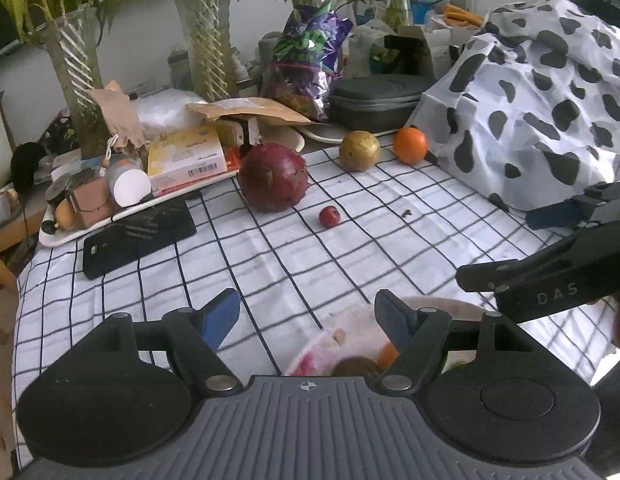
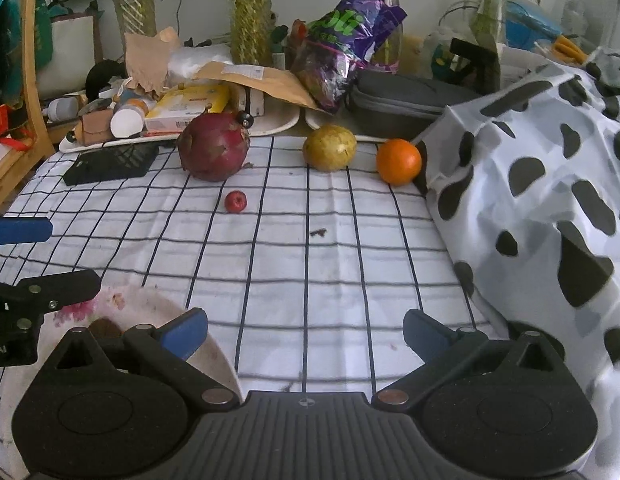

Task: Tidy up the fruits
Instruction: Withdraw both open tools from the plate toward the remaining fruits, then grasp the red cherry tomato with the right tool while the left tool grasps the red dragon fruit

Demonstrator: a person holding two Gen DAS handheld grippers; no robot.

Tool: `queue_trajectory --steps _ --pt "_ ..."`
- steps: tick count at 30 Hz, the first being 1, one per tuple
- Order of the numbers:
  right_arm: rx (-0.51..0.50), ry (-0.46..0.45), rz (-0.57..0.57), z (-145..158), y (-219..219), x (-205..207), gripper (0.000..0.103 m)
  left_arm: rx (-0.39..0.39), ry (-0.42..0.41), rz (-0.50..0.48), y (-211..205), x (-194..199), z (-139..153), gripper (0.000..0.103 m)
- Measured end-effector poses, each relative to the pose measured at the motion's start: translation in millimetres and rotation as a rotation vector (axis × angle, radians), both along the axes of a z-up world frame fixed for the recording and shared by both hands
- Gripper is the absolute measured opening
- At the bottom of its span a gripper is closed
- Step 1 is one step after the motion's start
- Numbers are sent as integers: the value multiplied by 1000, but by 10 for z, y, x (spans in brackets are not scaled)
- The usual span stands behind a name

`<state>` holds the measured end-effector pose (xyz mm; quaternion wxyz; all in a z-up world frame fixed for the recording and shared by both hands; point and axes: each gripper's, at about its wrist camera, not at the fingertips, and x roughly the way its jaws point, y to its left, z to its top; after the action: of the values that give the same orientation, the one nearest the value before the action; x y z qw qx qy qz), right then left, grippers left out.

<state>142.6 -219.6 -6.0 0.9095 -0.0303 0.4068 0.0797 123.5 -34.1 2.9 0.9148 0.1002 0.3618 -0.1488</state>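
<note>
Your right gripper hangs spread wide over the checked cloth; bowl at eight o'clock, dragon fruit, pear and orange toward twelve.

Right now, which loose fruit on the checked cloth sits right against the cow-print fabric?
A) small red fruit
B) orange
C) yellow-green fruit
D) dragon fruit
B: the orange rests at the cow-print fabric edge; the dragon fruit, small red fruit and yellow-green fruit lie farther left.
</note>
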Motion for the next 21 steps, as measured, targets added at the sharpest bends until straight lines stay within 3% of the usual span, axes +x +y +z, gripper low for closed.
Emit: queue_trajectory --steps 12,21 --pt "25 -12 108 -57 198 502 89 34 0 -9 28 475 -87 73" --pt "64 14 186 -186 350 862 65 29 -13 -11 41 782 -155 73"
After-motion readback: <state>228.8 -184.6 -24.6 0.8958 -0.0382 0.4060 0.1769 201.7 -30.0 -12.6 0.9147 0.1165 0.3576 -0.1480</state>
